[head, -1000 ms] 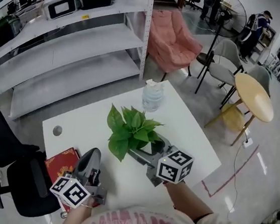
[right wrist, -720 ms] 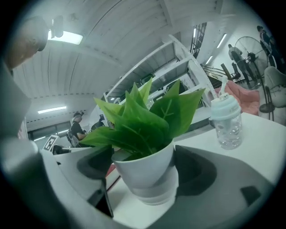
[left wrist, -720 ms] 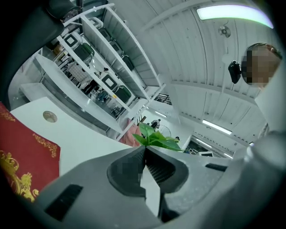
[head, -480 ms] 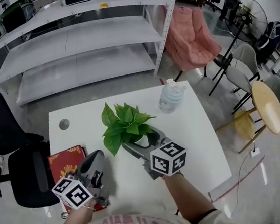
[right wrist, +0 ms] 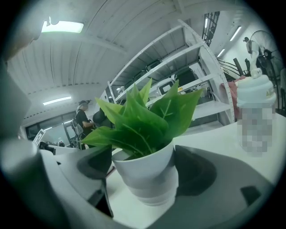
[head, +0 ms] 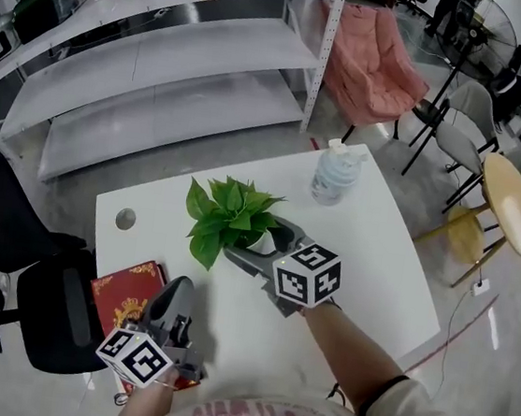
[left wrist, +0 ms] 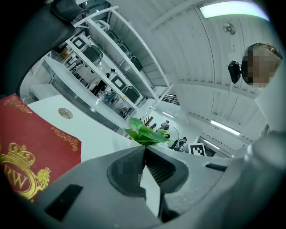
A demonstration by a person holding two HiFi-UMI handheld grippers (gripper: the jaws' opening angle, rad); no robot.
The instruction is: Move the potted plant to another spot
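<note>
The potted plant (head: 232, 213), green leaves in a small white pot (right wrist: 144, 172), is near the middle of the white table (head: 367, 263). My right gripper (head: 261, 240) reaches in from the right with a jaw on each side of the pot, gripping it. Whether the pot's base touches the table I cannot tell. My left gripper (head: 173, 291) is at the table's front left, over a red book (head: 123, 294), its jaws shut with nothing between them. In the left gripper view the fingertips (left wrist: 144, 151) meet and the plant (left wrist: 145, 133) shows beyond them.
A clear water bottle (head: 337, 174) stands at the table's far right corner, right of the plant. A small round disc (head: 125, 219) lies at the far left. White shelving (head: 166, 59) is behind, a black office chair (head: 19, 257) on the left, a pink armchair (head: 381, 67) and round wooden table (head: 511, 205) beyond.
My right gripper has carried the plant leftward across the table, away from the bottle. The left gripper has stayed over the red book.
</note>
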